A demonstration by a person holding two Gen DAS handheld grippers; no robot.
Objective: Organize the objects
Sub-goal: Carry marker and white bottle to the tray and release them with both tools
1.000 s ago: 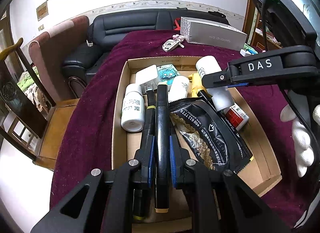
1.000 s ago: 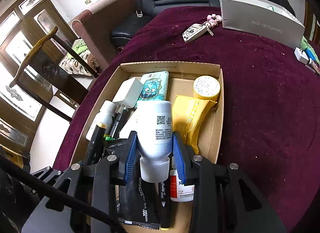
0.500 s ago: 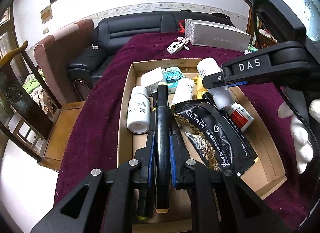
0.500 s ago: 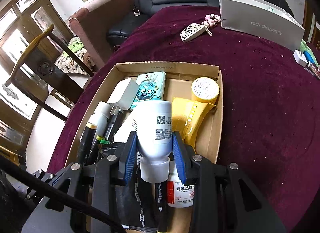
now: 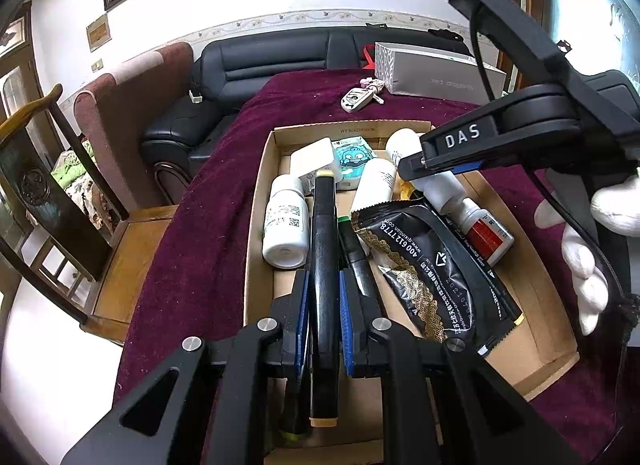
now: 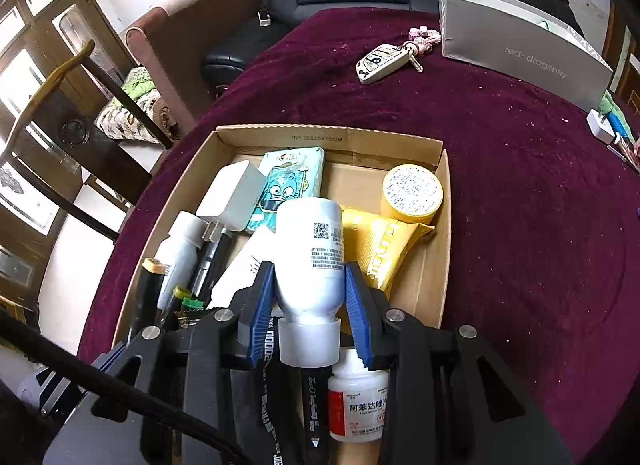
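The white bottle (image 6: 310,255) hides the black pouch's (image 6: 276,397) top.

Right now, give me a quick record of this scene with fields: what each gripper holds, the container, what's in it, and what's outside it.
left gripper: shut on black marker
right gripper: shut on white bottle
container: cardboard box on maroon cloth
in box: black pouch, yellow packet, yellow jar, cartoon tissue pack, red-label bottle
outside box: car key, grey carton
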